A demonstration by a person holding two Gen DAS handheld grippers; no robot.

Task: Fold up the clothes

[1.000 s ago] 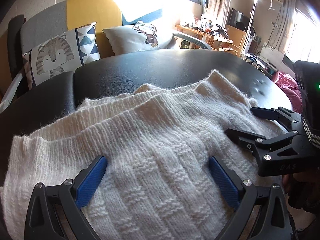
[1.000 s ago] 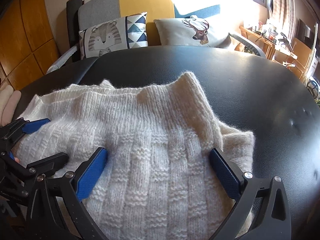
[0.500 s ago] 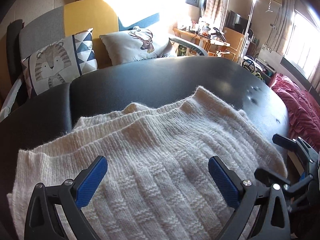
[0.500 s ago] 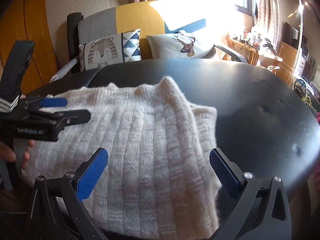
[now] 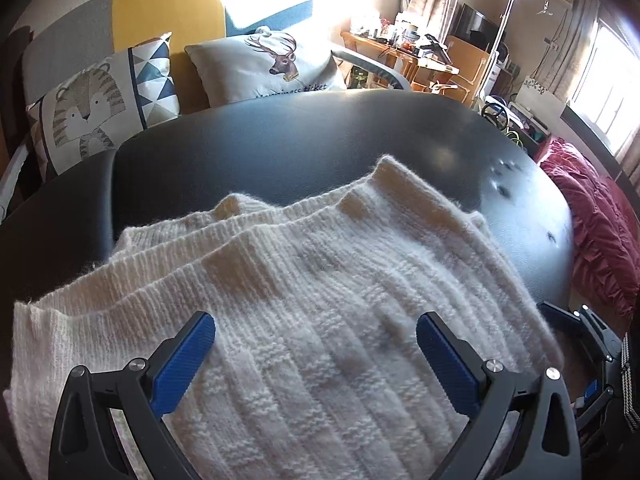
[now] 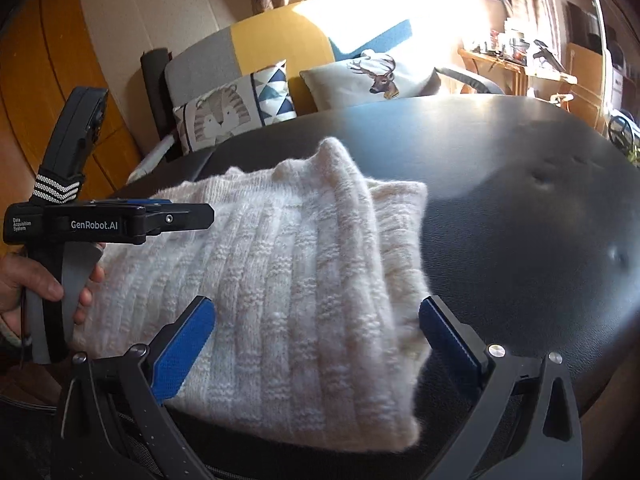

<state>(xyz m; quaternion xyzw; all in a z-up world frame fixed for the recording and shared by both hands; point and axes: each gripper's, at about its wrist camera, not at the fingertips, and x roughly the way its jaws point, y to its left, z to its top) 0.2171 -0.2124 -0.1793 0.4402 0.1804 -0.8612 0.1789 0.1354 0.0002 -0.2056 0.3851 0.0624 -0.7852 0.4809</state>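
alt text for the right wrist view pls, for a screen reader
A folded cream knit sweater lies on a black padded surface, seen between the right gripper's open blue-padded fingers. At left, a hand holds the left gripper over the sweater; cushions sit behind.

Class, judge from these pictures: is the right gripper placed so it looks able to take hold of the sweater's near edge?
Probably yes. The right gripper is open, the white sweater lies just ahead between its fingers, and nothing sits between them. The left gripper stands off to the side.

A black padded table [image 5: 280,152] carries one folded cream knit sweater [image 5: 304,320].
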